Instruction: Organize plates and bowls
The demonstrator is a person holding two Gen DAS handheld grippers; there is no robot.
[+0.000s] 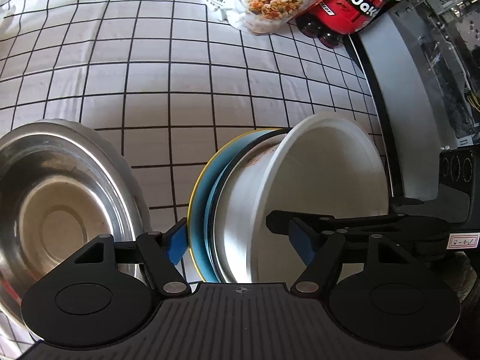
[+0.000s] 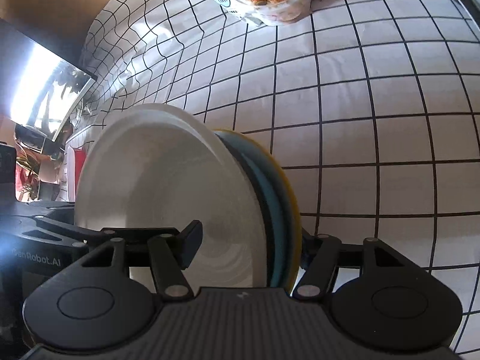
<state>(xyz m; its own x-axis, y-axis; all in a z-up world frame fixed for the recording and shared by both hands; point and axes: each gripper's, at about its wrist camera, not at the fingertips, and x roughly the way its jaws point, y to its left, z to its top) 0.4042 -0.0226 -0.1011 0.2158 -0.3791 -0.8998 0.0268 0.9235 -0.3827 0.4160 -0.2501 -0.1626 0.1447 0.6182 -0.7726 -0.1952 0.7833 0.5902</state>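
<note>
Right gripper (image 2: 249, 247) pinching tilted stack: smooth white bowl (image 2: 168, 186), teal plate (image 2: 271, 180), yellow plate (image 2: 292, 201). Left gripper (image 1: 240, 240) straddling it, spread; shiny round steel bowl (image 1: 60, 198) lying beside on gridded cloth (image 1: 180, 75).

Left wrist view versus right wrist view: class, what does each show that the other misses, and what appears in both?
Only the left wrist view shows the steel bowl. Only the right wrist view shows the bright glossy panel at its left edge. Both show the stack of white bowl and blue and yellow plates standing on edge, the cereal bag and the checked cloth.
</note>
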